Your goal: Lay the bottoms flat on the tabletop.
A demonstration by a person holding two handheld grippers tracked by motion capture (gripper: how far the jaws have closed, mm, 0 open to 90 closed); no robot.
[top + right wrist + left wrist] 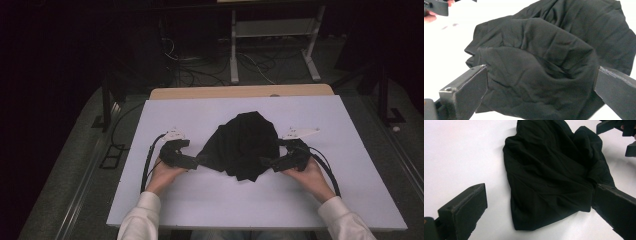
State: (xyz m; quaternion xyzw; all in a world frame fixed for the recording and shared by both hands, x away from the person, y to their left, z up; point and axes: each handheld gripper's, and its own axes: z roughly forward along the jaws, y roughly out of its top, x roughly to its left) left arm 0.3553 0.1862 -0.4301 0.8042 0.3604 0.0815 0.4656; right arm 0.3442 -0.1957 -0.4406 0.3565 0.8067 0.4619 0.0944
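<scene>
Closest to me, two white-sleeved forearms come in over the near edge of the pale tabletop (165, 205), and I have a hand-held gripper in each hand. My left hand-held gripper (192, 161) sits at the left edge of the black cloth (245, 142); in the left gripper view its jaws stand wide apart, with the near left corner of the cloth lying between them and the right jaw touching the fabric's edge, nothing clamped. My right hand-held gripper (267, 162) is at the cloth's right side, and in the right gripper view its jaws are also spread wide, a rumpled bulge of the cloth filling the gap between them, both jaws just against the fabric without pinching it. The cloth itself lies crumpled in a loose heap at the middle of the tabletop, between the two grippers. Beyond it the tabletop runs bare to a wooden far edge (240, 92), and past that I see a white metal frame (272, 45) and cables on the dark floor
</scene>
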